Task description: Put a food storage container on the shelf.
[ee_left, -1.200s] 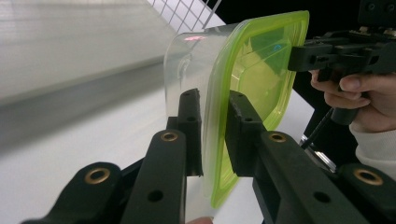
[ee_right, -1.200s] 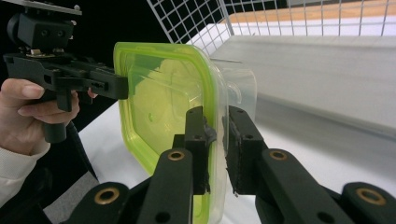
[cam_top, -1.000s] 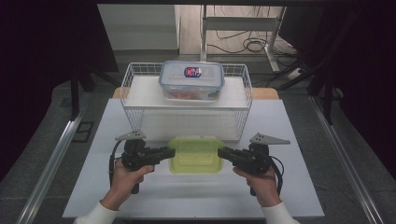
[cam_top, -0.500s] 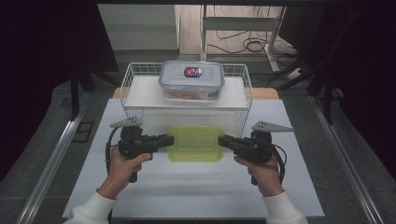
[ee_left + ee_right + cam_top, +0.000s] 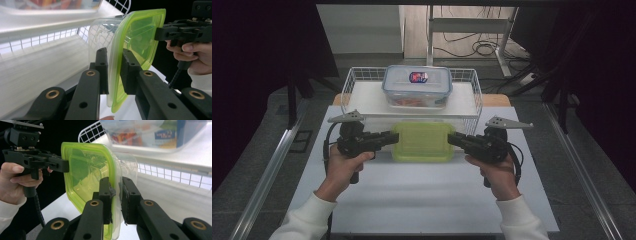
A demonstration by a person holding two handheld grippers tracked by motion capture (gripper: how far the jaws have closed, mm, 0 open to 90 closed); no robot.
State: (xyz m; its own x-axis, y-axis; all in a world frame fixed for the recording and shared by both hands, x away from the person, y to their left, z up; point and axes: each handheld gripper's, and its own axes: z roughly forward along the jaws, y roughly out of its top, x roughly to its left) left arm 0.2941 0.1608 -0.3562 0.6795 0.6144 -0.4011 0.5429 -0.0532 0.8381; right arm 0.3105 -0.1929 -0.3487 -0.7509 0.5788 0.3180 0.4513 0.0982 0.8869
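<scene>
The left gripper (image 5: pixel 113 72) fingers pinch one end rim of the green-lidded container (image 5: pixel 423 142); the right gripper (image 5: pixel 116 200) fingers pinch the opposite rim, holding it above the tabletop (image 5: pixel 412 200). Beyond, a wire basket (image 5: pixel 349 82) carries a lidded box (image 5: pixel 417 86); its label is unreadable.

lid sticker (image 5: pixel 418 77): red/blue, print too small to read
box label (image 5: pixel 166 137): blurred, no legible txt

Green lid (image 5: pixel 423 142) glossy translucent plastic; basket (image 5: pixel 348 82) white coated wire; table (image 5: pixel 412 200) matt white.
</scene>
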